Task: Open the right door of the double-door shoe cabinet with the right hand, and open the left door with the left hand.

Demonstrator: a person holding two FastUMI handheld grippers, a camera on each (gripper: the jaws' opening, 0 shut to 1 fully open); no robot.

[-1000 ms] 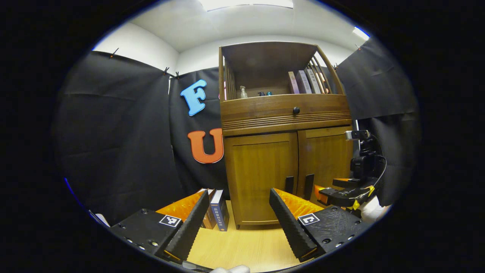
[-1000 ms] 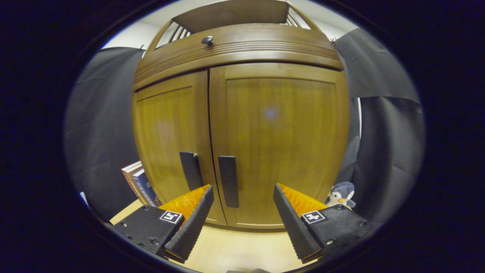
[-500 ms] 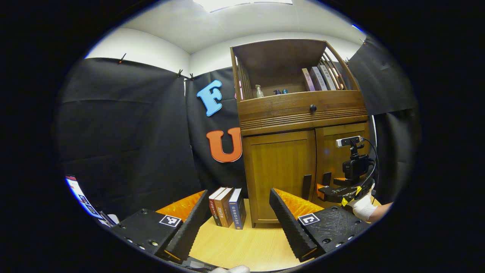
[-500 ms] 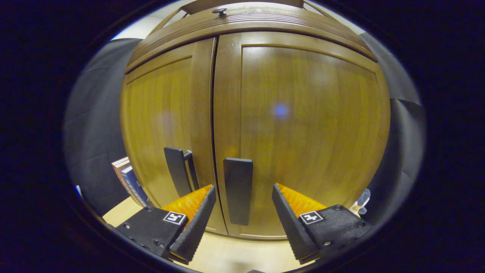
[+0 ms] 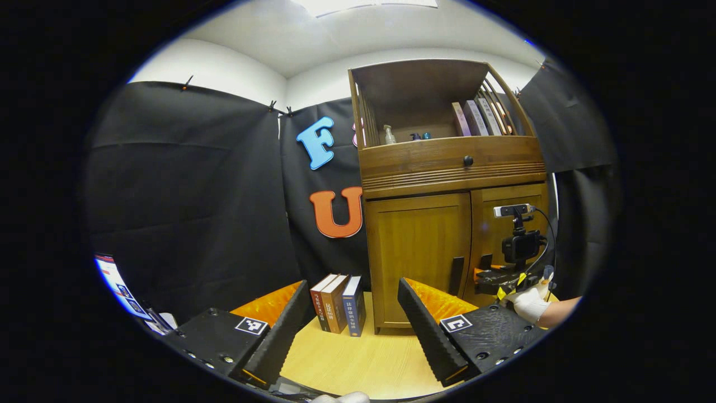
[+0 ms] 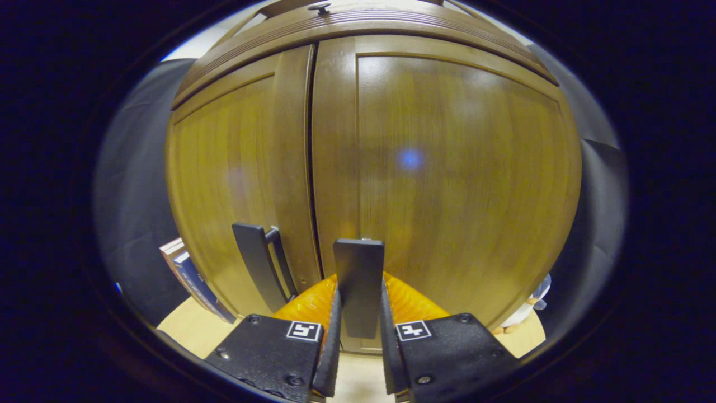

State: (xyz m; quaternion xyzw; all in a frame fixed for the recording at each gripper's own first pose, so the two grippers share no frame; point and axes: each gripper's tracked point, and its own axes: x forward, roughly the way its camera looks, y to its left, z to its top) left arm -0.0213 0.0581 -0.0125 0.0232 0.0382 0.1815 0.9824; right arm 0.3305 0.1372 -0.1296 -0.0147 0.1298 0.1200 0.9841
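Judging from how things lie, the task has barely begun: both doors are closed, the seam between them a thin dark line in the right gripper view, and nothing has swung out yet. What is in hand is the grip on the right door (image 6: 447, 168): the right gripper (image 6: 358, 330) has its fingers drawn in narrow on either side of that door's handle (image 6: 358, 280), a flat dark vertical bar, and they appear to press on both its edges. Left to do is the pull that swings this door open, then the whole of the left door (image 5: 417, 252), whose own handle (image 5: 456, 275) is untouched. The left gripper (image 5: 349, 330) sits well back from the cabinet (image 5: 447, 168) with its fingers spread wide and nothing between them, above a pale wood floor. The cabinet stands against the black cloth wall, brown wood with a grooved drawer front and a small dark knob (image 5: 467, 161) above the two panelled doors, and an open shelf on top holding books and small bottles. A few books (image 5: 338, 302) stand on the floor just beside its left side. In the left gripper view a gloved hand (image 5: 528, 302) holds the right gripper at the doors.
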